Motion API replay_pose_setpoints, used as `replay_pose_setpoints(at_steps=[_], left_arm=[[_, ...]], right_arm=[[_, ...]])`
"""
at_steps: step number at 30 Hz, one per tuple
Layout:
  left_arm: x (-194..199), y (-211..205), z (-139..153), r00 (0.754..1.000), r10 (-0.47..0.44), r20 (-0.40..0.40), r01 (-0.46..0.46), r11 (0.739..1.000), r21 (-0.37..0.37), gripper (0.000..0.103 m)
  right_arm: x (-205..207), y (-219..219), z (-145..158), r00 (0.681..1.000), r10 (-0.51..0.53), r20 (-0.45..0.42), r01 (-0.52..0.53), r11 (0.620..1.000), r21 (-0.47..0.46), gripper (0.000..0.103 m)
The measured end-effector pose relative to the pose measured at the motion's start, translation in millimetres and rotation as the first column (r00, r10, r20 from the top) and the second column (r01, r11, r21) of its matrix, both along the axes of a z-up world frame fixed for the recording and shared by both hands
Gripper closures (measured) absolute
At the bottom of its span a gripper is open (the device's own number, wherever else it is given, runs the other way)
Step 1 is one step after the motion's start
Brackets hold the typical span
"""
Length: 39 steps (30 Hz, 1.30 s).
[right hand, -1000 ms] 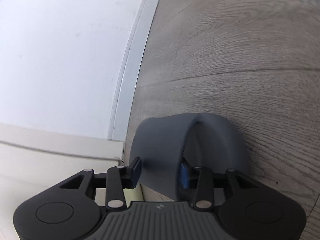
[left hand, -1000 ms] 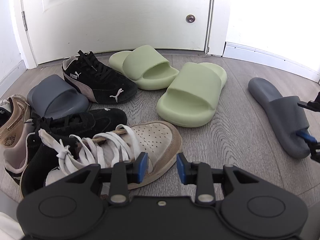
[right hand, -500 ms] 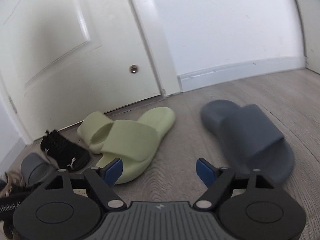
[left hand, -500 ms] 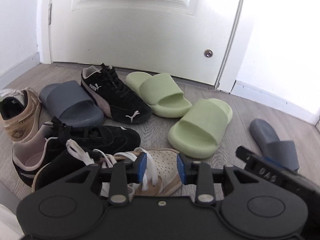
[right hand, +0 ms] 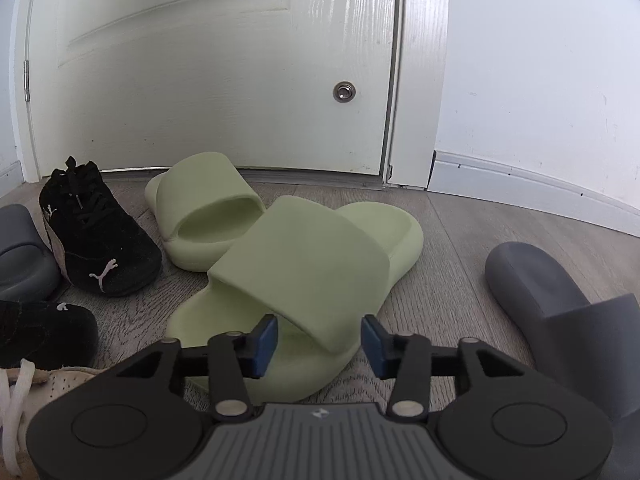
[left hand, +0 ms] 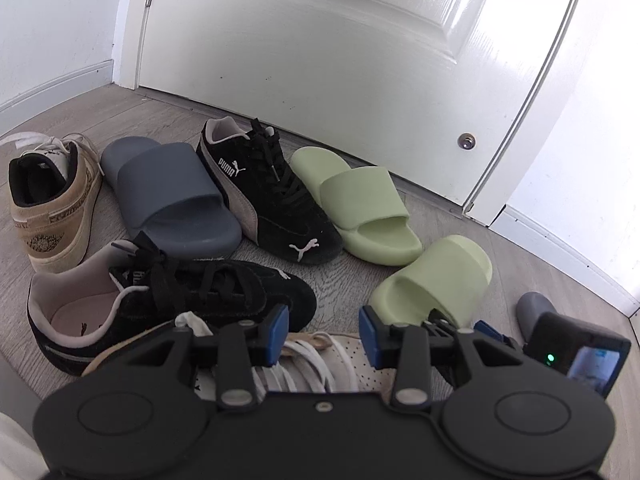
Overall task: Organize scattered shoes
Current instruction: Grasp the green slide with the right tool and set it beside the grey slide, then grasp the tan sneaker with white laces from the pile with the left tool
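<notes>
Left wrist view alone takes in the full scatter, left to right: tan sneaker (left hand: 50, 204), grey slide (left hand: 170, 200), two black sneakers (left hand: 272, 196), two green slides (left hand: 360, 200), with a white sneaker (left hand: 320, 356) under the left gripper (left hand: 323, 335). Its jaws are opening and grip nothing. Right wrist view adds the second grey slide (right hand: 568, 312), lying apart at the right; the other camera catches only its tip. Right gripper (right hand: 319, 344) hovers over the nearer green slide (right hand: 304, 276), jaws opening, pads seemingly clear of it. Shoes lie on grey wood-look floor (right hand: 460, 220) before a white door (right hand: 208, 80) and wall (right hand: 540, 60)
</notes>
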<state>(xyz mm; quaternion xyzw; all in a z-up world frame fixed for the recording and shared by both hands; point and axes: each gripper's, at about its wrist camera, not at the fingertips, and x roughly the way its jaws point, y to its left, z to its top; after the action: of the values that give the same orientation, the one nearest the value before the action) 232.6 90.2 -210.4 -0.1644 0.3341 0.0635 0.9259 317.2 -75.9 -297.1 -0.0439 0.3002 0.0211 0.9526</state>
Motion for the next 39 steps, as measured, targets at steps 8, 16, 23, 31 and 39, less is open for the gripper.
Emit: replay_pose_setpoints(at_steps=[8, 16, 23, 31, 39], left_arm=[[-4.2, 2.7, -7.4, 1.0, -0.002, -0.019, 0.002, 1.0, -0.004, 0.063], [-6.6, -6.9, -7.6, 1.0, -0.014, -0.014, 0.015, 0.998, 0.061, 0.063], [-4.2, -27.8, -14.2, 0.993, -0.109, -0.046, 0.114, 0.986, 0.123, 0.063], [-16.5, -81.4, -22.1, 0.968, -0.246, -0.054, 0.248, 0.89, 0.383, 0.06], [-50.6, -48.9, 5.2, 0.998, 0.02, -0.052, -0.01, 0.982, 0.186, 0.047]], right_arm=[[-2.9, -24.9, -8.8, 0.999, -0.01, 0.033, 0.009, 0.999, 0.05, 0.066], [-69.3, -117.5, 11.3, 0.991, 0.065, -0.117, -0.054, 0.994, 0.096, 0.076], [-93.9, -138.6, 9.3, 0.975, -0.157, -0.16, 0.164, 0.986, 0.033, 0.079], [-127.0, -158.6, 26.8, 0.954, -0.22, -0.205, 0.264, 0.938, 0.223, 0.054], [-139.0, -173.0, 55.0, 0.976, -0.2, -0.09, 0.219, 0.91, 0.353, 0.039]])
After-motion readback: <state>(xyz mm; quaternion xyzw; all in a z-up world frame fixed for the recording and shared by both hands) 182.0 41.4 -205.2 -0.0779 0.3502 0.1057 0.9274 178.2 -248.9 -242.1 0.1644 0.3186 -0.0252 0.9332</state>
